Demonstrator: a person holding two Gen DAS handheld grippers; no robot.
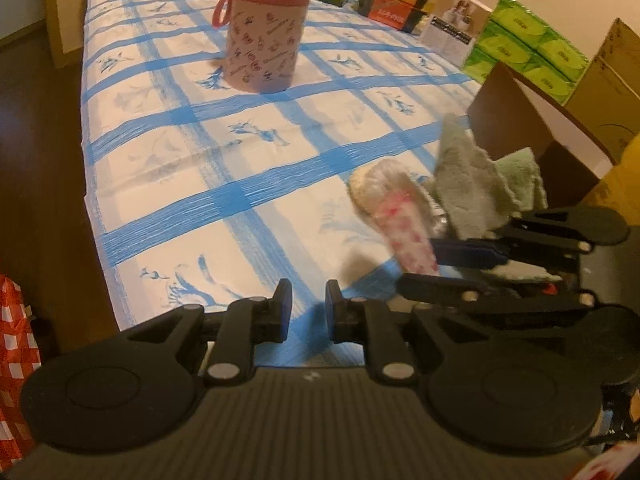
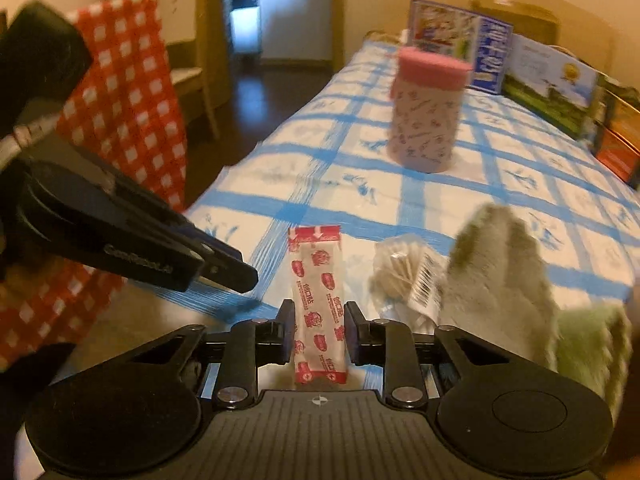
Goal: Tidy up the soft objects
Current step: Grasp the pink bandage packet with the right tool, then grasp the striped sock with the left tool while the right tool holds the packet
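Observation:
My right gripper is shut on a red-and-clear bandage packet and holds it upright above the table's near edge. The packet also shows in the left wrist view, with the right gripper around it. My left gripper is open and empty over the near edge of the blue-checked tablecloth; it shows in the right wrist view. A clear bag of cotton swabs and pale green fuzzy cloths lie just right of the packet. A pink-lidded cylindrical pouch stands mid-table.
Boxes line the far and right table edge: picture boxes, green tissue packs, a brown open box. A red checked cloth hangs at the left, beyond the table edge. Dark floor lies left of the table.

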